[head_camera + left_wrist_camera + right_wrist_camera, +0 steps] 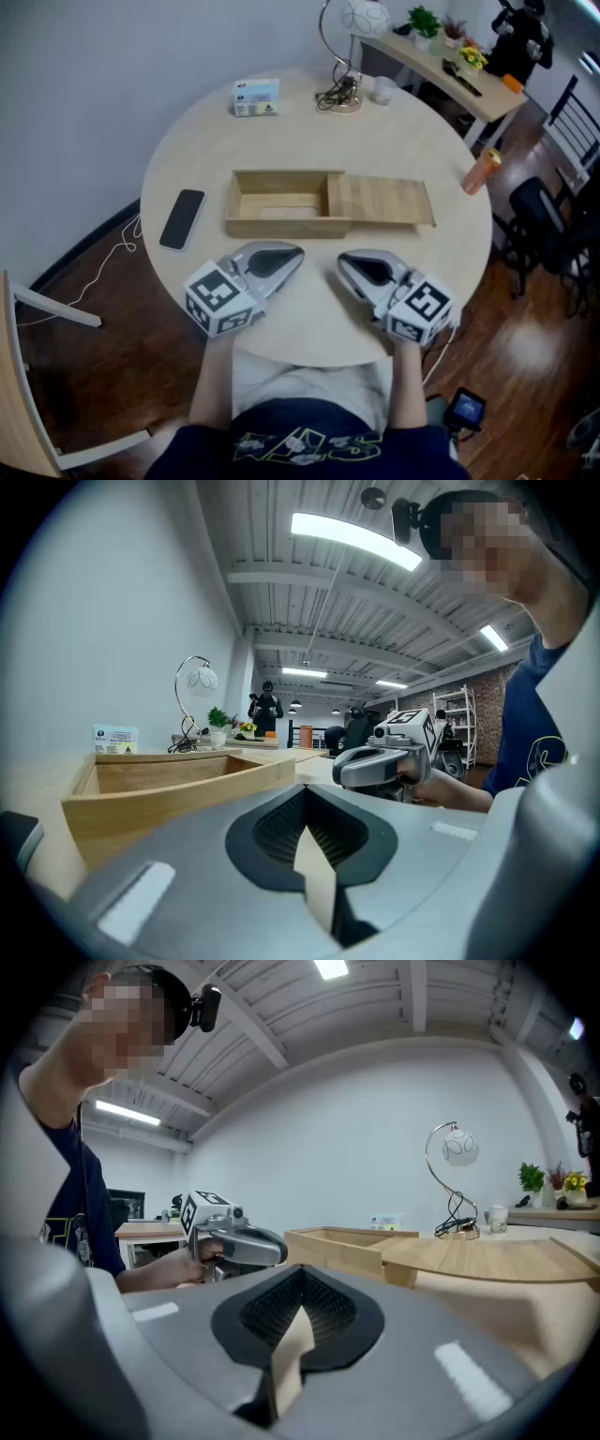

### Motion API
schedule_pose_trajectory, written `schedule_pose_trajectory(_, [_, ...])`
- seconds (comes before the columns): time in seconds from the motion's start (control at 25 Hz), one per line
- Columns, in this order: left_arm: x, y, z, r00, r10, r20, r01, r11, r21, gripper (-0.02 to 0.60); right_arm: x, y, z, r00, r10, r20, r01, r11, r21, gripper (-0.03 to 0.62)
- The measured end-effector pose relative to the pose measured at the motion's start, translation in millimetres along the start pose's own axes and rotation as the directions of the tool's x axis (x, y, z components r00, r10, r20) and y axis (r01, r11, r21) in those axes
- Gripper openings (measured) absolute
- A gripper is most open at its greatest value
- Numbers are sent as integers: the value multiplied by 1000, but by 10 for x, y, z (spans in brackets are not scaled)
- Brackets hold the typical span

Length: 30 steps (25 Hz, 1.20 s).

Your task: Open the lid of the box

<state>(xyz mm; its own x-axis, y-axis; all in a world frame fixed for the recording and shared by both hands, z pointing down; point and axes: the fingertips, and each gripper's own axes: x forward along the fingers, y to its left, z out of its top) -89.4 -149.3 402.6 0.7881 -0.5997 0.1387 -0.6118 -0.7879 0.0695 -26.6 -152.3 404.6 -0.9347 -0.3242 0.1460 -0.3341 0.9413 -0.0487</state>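
Centrally on the round pale wooden bench (309, 122) lies the shallow rectangular light-wood box (279, 202), its flat sliding wooden lid (386, 200) drawn about halfway out toward the bench's right edge. Near the front edge, apart from the box, the left gripper (296, 254) and right gripper (343, 263) both have their jaws clenched on nothing.

Head view overhead, 2 gripper views low, sharing box (281, 226)

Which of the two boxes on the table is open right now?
The wooden box mid-table: its lid is slid out to the right, baring the inside. The small blue-white carton by the lamp looks shut.
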Motion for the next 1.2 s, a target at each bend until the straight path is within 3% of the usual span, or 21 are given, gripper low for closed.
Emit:
schedule_pose_trajectory(0.76, [-14,-11,3,1000,1,-4,-1,1000,-3,2,7,8,44,999,-29,-22,29,1000,9,2])
schedule_pose_trajectory(1.2, [-45,10,1,1000,-2,-8,2,1000,-7,2,36,24,-9,1000,-4,-31,4,1000,-7,2])
